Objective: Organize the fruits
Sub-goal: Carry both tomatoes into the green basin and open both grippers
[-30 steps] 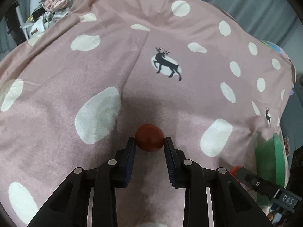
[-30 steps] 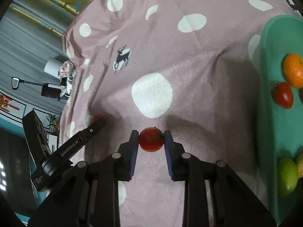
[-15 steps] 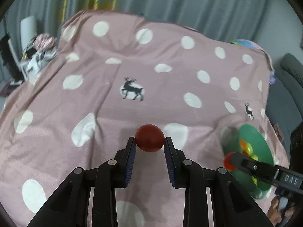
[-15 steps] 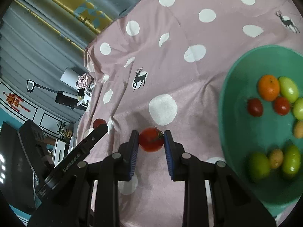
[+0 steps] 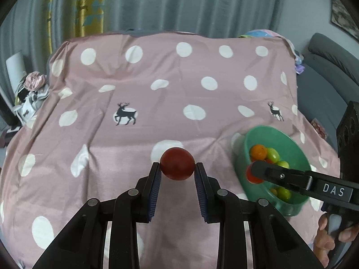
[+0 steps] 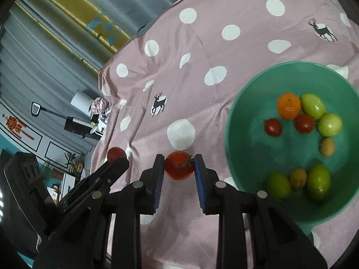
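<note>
Both grippers are loaded: left gripper (image 5: 177, 168) is clamped on a dark red fruit (image 5: 177, 166), right gripper (image 6: 179, 167) squeezes a tomato (image 6: 179, 164), both up off the cloth (image 5: 157, 94). The bowl (image 6: 246, 103) sits right of them with 9 fruits inside. I'd carry each over an empty patch and go low before letting go, so nothing bounces out.

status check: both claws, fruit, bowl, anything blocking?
Left claw shut on dark red tomato. Right claw shut on stemmed tomato, both above the cloth. Green bowl holds nine fruits; nothing blocking.
</note>
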`<state>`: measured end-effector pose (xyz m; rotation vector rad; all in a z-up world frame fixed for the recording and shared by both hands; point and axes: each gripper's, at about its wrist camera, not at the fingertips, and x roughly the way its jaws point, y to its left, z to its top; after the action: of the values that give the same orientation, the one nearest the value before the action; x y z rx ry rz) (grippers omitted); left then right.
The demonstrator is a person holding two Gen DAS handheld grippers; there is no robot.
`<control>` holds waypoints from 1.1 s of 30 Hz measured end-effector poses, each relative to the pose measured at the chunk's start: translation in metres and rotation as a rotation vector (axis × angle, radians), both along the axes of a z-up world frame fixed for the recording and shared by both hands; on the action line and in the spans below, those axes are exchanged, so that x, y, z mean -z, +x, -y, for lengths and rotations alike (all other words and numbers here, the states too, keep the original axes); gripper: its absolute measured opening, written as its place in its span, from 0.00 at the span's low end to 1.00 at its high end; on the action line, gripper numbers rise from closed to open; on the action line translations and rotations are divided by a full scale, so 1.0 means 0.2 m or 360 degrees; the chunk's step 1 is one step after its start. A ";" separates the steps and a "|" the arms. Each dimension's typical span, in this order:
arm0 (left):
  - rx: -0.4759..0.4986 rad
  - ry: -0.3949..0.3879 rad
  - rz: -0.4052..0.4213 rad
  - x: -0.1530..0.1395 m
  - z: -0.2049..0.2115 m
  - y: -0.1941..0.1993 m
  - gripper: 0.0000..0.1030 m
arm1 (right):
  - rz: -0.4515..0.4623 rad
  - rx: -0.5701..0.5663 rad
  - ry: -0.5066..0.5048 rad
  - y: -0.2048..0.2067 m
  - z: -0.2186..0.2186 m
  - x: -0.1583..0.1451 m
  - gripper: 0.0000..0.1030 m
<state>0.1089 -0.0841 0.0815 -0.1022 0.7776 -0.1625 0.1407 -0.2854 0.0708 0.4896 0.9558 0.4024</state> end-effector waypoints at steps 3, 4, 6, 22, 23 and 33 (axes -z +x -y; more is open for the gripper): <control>0.0014 -0.0050 0.0007 -0.02 0.03 -0.01 0.30 | 0.0007 0.0023 0.0014 -0.03 0.04 -0.01 0.27; 0.0021 -0.0059 0.0010 -0.02 0.05 -0.02 0.30 | 0.0013 0.0034 0.0010 -0.04 0.06 -0.02 0.27; 0.0039 -0.0077 0.0014 -0.04 0.10 -0.02 0.30 | 0.0024 0.0055 0.0010 -0.06 0.09 -0.03 0.27; 0.0533 -0.0150 -0.0022 0.05 0.72 0.03 0.30 | 0.0008 0.0472 -0.0178 -0.23 0.58 -0.03 0.27; 0.0544 -0.0164 -0.0043 0.06 0.74 0.04 0.30 | -0.0007 0.0492 -0.0171 -0.24 0.61 -0.02 0.27; 0.0565 -0.0177 -0.0140 0.17 0.80 0.11 0.30 | -0.0076 0.0519 -0.0239 -0.22 0.65 0.04 0.27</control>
<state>0.1313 -0.2441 0.0466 -0.0759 0.8705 -0.5414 0.0973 -0.4147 0.0636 0.5091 0.9255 0.0248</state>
